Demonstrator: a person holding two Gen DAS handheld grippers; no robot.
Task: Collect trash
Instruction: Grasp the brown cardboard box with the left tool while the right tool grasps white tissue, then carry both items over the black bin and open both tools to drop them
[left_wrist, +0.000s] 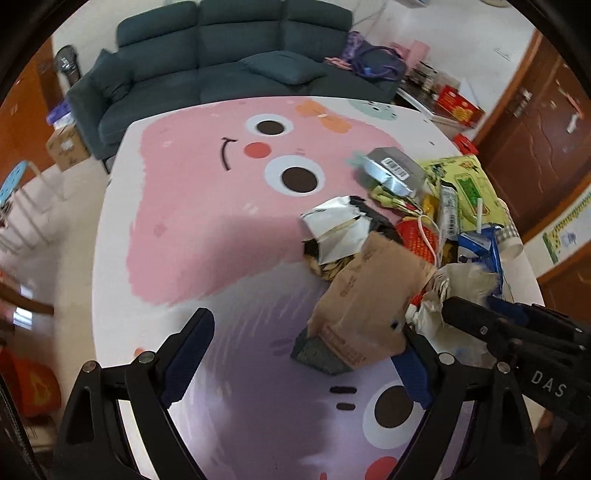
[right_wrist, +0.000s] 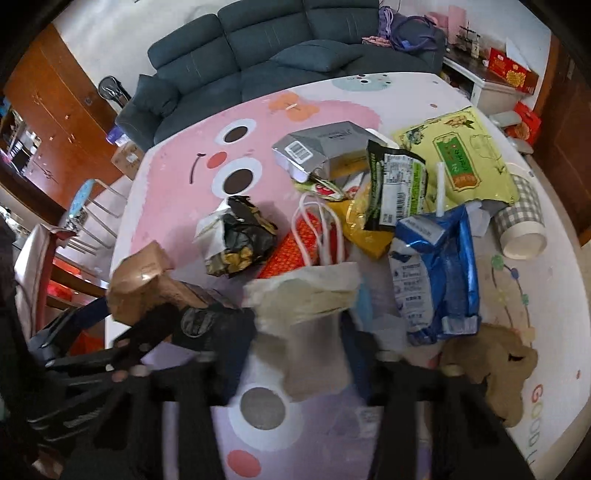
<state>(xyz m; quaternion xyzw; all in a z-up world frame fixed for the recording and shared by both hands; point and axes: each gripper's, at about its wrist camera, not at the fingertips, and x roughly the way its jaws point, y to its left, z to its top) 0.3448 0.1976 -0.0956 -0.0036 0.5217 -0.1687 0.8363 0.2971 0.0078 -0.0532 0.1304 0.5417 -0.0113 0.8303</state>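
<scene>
reaching into trash pile on worktop (left_wrist: 207, 258). left gripper (left_wrist: 299, 354) jaws wide apart; brown paper pouch (left_wrist: 369, 295) lies between them, hard against right jaw, long axis running near-to-far. right gripper (right_wrist: 295, 339) jaws blurred, seemingly clamped on crumpled white tissue (right_wrist: 306, 291). left gripper nearer pouch.

Left gripper (left_wrist: 301, 354): black angular arms, blue finger pads (left_wrist: 186, 356), silver screws; the right gripper (left_wrist: 491, 325) shows white "DAS" lettering.

I read "DAS" in white on the right gripper's black body (left_wrist: 546, 382), and "GOOD" along the table mat's (right_wrist: 554, 295) near edge.
</scene>
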